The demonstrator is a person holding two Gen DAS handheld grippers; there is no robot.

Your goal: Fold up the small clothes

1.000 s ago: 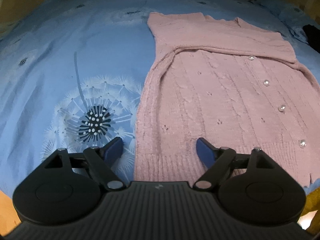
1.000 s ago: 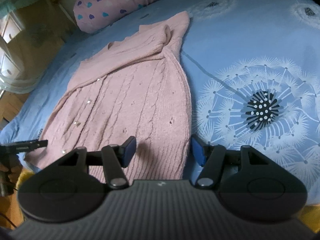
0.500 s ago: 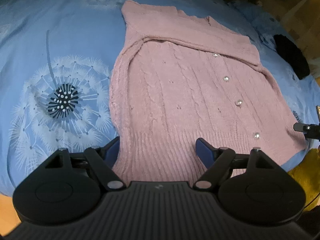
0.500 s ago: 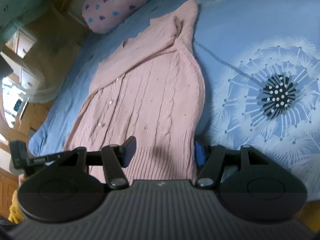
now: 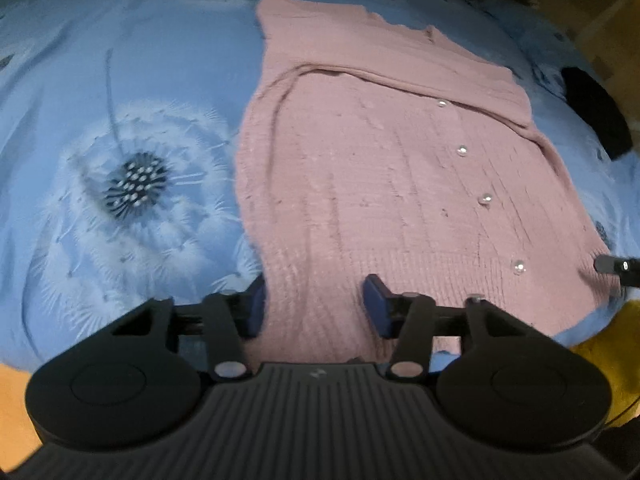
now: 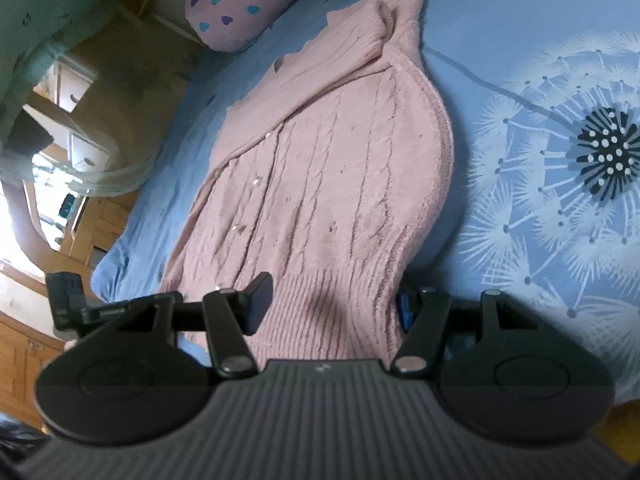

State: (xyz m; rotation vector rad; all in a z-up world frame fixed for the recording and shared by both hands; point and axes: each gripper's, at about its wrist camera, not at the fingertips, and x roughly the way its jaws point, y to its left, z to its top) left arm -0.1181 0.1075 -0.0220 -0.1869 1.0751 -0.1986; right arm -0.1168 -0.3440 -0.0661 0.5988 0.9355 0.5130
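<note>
A pink cable-knit cardigan [image 5: 380, 184] with pearl buttons lies flat on the blue bedsheet, its sleeves folded across the top. It also shows in the right wrist view [image 6: 332, 176]. My left gripper [image 5: 316, 304] is open, its fingers straddling the ribbed hem at one bottom corner, one finger under the edge. My right gripper [image 6: 332, 300] is open, straddling the ribbed hem at the opposite bottom corner, its right finger partly hidden under the cloth. The other gripper's tip shows at the right edge of the left wrist view [image 5: 616, 266] and at the left of the right wrist view [image 6: 64, 296].
The blue bedsheet [image 5: 120, 80] carries a large dandelion print [image 5: 134, 184]. A pink pillow with hearts [image 6: 248, 0] lies at the bed's head. A black item [image 5: 596, 116] sits at the bed's edge. Wooden furniture and drawers [image 6: 76, 120] stand beside the bed.
Both grippers have moved in onto the cardigan's hem corners. The jaws now straddle the ribbed edge, and the hem at each side is slightly lifted.
</note>
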